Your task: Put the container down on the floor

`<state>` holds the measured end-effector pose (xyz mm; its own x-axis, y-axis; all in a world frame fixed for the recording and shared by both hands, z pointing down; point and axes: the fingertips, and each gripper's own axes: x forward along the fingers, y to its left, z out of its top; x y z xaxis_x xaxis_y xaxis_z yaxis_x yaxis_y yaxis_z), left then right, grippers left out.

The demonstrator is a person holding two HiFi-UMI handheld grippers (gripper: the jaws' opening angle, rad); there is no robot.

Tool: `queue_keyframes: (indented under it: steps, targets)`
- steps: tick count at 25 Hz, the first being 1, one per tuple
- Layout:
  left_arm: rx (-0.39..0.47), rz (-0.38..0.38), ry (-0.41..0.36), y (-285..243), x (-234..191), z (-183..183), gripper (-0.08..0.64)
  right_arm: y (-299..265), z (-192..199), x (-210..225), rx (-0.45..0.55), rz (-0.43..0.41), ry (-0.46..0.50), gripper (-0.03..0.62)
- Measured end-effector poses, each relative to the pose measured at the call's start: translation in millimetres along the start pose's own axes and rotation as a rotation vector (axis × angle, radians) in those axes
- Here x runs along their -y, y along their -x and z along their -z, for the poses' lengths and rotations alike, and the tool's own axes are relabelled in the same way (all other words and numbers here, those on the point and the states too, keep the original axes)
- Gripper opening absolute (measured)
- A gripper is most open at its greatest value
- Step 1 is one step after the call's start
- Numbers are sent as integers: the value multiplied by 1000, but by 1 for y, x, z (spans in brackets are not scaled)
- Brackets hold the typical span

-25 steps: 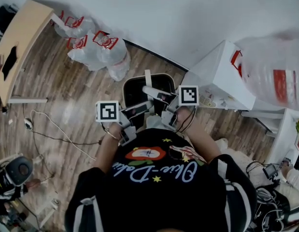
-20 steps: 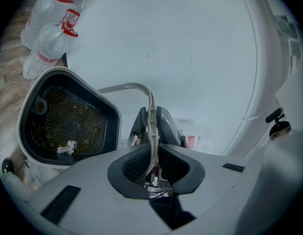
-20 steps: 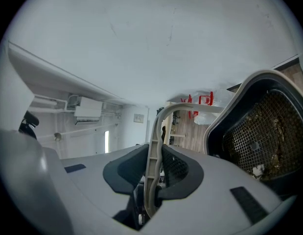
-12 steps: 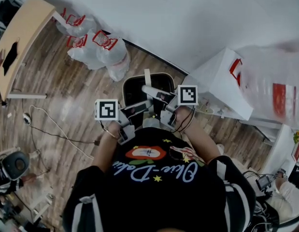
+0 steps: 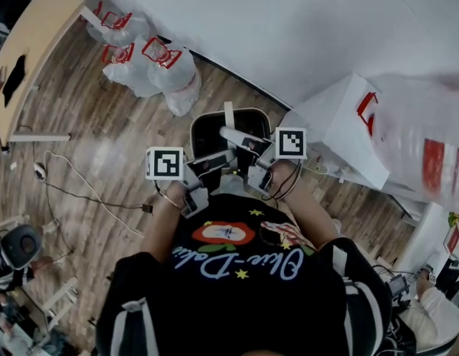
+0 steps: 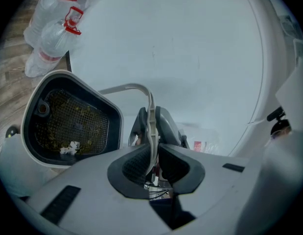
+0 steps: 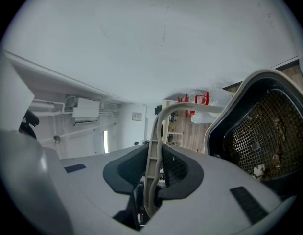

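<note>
A wooden floor (image 5: 103,139) runs to a white wall (image 5: 288,28) on the far side, and a person in a dark printed shirt (image 5: 236,273) stands over it carrying the container (image 5: 236,113) just in front of the body, apparently held off the boards. It is a white-rimmed bin with a dark mesh liner (image 6: 68,121). Its thin pale handle (image 6: 150,116) arches over the top. The left gripper (image 6: 152,163) and the right gripper (image 7: 153,173) each have their fingers clamped on that handle from opposite sides. Tied plastic bags (image 5: 151,69) lie far left, and a white cabinet (image 5: 333,117) stands to the right.

Setting it down well looks like a matter of lowering both hands together, so the bin stays level and the handle does not twist. It should go on the bare boards between bags and cabinet, and the fingers should let go only once the base sits flat.

The base is hidden in every view, so its gap to the floor cannot be judged. The specks and the white scrap (image 6: 69,150) in the mesh are too small to identify.
</note>
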<state>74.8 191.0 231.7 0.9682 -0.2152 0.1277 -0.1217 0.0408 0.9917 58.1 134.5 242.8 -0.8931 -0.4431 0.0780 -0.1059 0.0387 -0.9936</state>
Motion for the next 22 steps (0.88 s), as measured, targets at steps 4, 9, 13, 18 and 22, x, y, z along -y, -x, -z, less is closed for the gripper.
queue_keyframes:
  steps: [4,9,13,18,22]
  targets:
    - [-12,-17,6,2,-3,-11,49,-8,-8,2,9,20,-23,71]
    - [-44,-17,-3,3,-4,-18,49,-11,-15,2,42,28,-11,71]
    - [-69,3,8,-1,4,-23,49,-12,-23,1,66,36,11,71]
    - [-93,-9,18,2,1,-46,49,-29,-39,4,80,57,10,69]
    - [-123,-14,21,12,-3,-72,49,-52,-54,7,86,77,10,71]
